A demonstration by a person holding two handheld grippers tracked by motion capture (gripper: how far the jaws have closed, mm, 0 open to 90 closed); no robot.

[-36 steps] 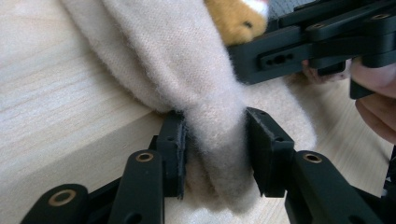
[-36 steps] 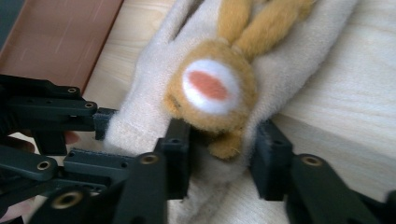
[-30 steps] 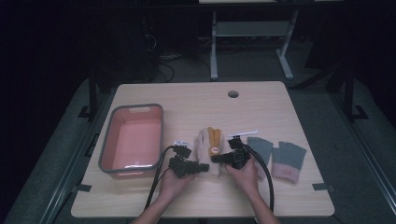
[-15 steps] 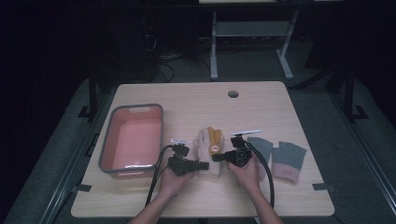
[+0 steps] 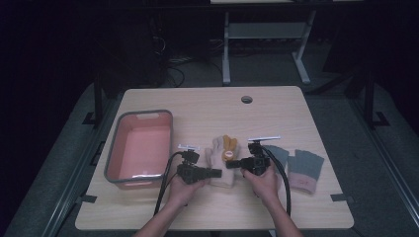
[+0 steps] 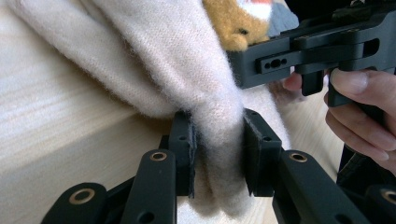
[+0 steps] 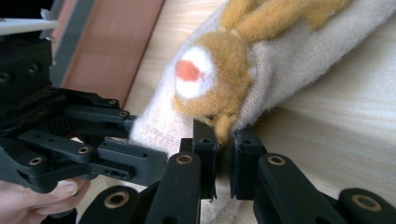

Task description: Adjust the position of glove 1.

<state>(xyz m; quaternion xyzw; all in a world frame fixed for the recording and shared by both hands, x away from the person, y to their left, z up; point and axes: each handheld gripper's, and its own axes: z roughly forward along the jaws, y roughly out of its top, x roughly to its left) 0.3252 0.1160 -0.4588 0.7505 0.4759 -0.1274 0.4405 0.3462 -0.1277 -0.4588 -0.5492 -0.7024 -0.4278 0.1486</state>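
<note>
While I kept both hands low at the near edge of the table (image 5: 207,106), things stood like this:

Mitten: the cream mitten (image 5: 223,165) lay flat mid-table, between my two grippers; an orange-brown plush animal (image 5: 229,148) sat on its back.
Left gripper: my left gripper (image 5: 217,173) had just been closing and pinched a fold of the mitten (image 6: 219,135) at its left edge.
Right gripper: my right gripper (image 5: 231,163) had just been closing and pinched the mitten's right edge (image 7: 223,133), just under the plush animal (image 7: 210,79).
Bin: a pink bin (image 5: 118,148) with a grey rim stood left of the mitten.
Gloves: two grey gloves (image 5: 305,170) lay right of my right hand (image 5: 262,180).
</note>
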